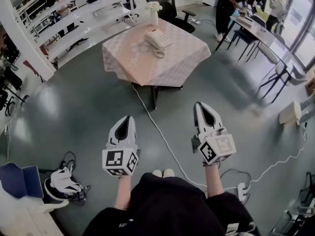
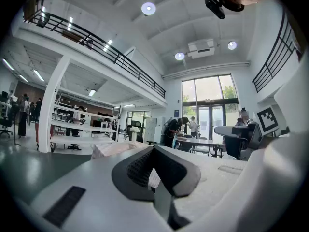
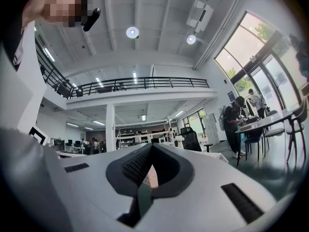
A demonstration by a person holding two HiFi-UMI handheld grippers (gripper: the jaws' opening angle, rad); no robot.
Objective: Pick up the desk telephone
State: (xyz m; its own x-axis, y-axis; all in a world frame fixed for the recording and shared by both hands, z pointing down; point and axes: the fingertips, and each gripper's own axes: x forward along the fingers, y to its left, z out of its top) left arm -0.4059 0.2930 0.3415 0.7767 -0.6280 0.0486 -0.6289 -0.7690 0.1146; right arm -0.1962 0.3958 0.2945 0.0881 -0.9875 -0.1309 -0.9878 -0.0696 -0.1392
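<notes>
Across the smooth grey floor, well apart from both grippers, sat the pale, boxy desk telephone on a square bench draped in checked cloth, near a small white vase. The left gripper and right gripper, white plastic with dark ribbed pads, were pressed together, empty. No part of the pickup looked done; the approach and grasp remained.

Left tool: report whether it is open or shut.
Shut: in the left gripper view the left tool shows its tips meeting, nothing between them.
</notes>
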